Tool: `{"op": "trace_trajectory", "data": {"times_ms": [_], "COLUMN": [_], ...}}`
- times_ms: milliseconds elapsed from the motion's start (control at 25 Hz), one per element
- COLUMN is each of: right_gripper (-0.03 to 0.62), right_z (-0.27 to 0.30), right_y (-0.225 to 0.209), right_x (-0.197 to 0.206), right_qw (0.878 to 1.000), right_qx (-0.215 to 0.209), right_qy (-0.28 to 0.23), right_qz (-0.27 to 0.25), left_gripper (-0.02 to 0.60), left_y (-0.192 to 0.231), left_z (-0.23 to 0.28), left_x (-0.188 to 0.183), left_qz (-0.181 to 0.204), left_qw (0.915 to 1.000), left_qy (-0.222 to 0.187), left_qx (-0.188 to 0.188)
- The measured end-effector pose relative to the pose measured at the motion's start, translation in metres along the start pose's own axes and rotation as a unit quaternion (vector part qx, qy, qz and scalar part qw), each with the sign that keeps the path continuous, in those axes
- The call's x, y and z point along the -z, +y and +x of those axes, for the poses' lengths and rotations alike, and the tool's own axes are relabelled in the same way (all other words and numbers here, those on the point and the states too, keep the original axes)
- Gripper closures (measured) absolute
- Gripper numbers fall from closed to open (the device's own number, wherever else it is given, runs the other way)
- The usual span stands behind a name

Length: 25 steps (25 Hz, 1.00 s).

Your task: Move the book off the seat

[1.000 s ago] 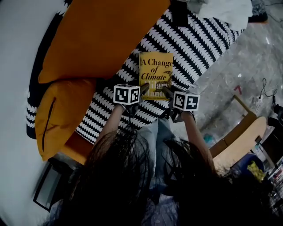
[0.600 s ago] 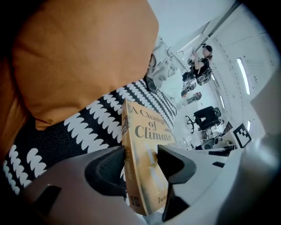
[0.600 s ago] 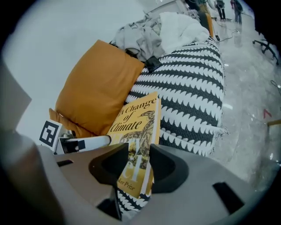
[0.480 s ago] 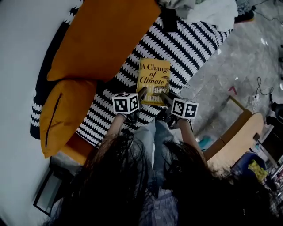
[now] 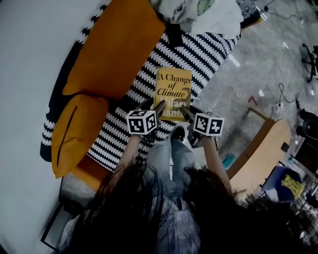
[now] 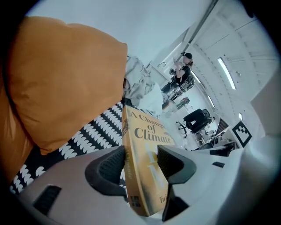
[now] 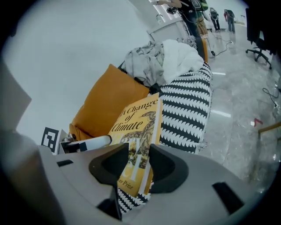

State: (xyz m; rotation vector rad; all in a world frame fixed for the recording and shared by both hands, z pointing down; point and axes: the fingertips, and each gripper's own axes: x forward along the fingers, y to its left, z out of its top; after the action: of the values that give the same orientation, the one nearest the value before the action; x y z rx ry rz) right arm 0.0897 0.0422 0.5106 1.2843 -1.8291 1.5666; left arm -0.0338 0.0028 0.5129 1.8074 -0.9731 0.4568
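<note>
The yellow book (image 5: 173,88) titled "A Change of Climate" is gripped at its near end by both grippers, over the black-and-white patterned seat (image 5: 211,52). My left gripper (image 5: 155,106) clamps the spine corner; in the left gripper view the book (image 6: 145,149) stands edge-on between its pads (image 6: 109,165), and the gripper (image 6: 140,166) is shut on it. My right gripper (image 5: 188,112) holds the opposite corner. In the right gripper view the book (image 7: 136,123) tilts up above the seat (image 7: 186,110), with that gripper (image 7: 138,166) shut on its lower edge.
Two orange cushions (image 5: 117,47) (image 5: 77,129) lean at the seat's back and left. A heap of clothes (image 5: 198,12) lies at the far end. Grey floor (image 5: 258,64) is to the right, with a wooden board (image 5: 263,154) near the person's legs.
Both grippers, with the book between them, have drawn it nearer the seat's front edge and the person. The head view has swung, showing more of the clothes heap.
</note>
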Motion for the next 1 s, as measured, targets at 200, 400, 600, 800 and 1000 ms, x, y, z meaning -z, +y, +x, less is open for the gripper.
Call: {"op": "trace_trajectory", "data": {"times_ms": [200,400,600,800,1000], "right_gripper": [0.436,0.439,0.442,0.444,0.444], "right_z": [-0.040,-0.092,-0.145,-0.184,-0.224], "right_y": [0.018,0.047,0.069,0.084,0.078], "right_x": [-0.017,-0.033,-0.047,-0.049,-0.041], "right_qw": [1.000,0.998,0.993,0.988,0.983], "right_qx": [-0.004,-0.019,-0.029,-0.024,0.000], "right_qy": [-0.027,-0.064,-0.113,-0.149,-0.182], "right_qz": [-0.007,-0.001,-0.004,-0.009,0.008], "left_gripper": [0.337,0.339,0.339,0.339,0.339], "left_y": [-0.036,-0.079,-0.124,-0.157,-0.197], "left_z": [-0.026,-0.062,-0.093,-0.118,-0.123], "left_x": [-0.028,-0.055,-0.080,-0.089,-0.085], "left_qz": [0.029,0.066,0.102,0.128,0.159], "left_qw": [0.9991,0.9958,0.9900,0.9847,0.9774], "left_qy": [-0.025,-0.052,-0.075,-0.087,-0.085], "left_qx": [0.016,0.036,0.062,0.081,0.110]}}
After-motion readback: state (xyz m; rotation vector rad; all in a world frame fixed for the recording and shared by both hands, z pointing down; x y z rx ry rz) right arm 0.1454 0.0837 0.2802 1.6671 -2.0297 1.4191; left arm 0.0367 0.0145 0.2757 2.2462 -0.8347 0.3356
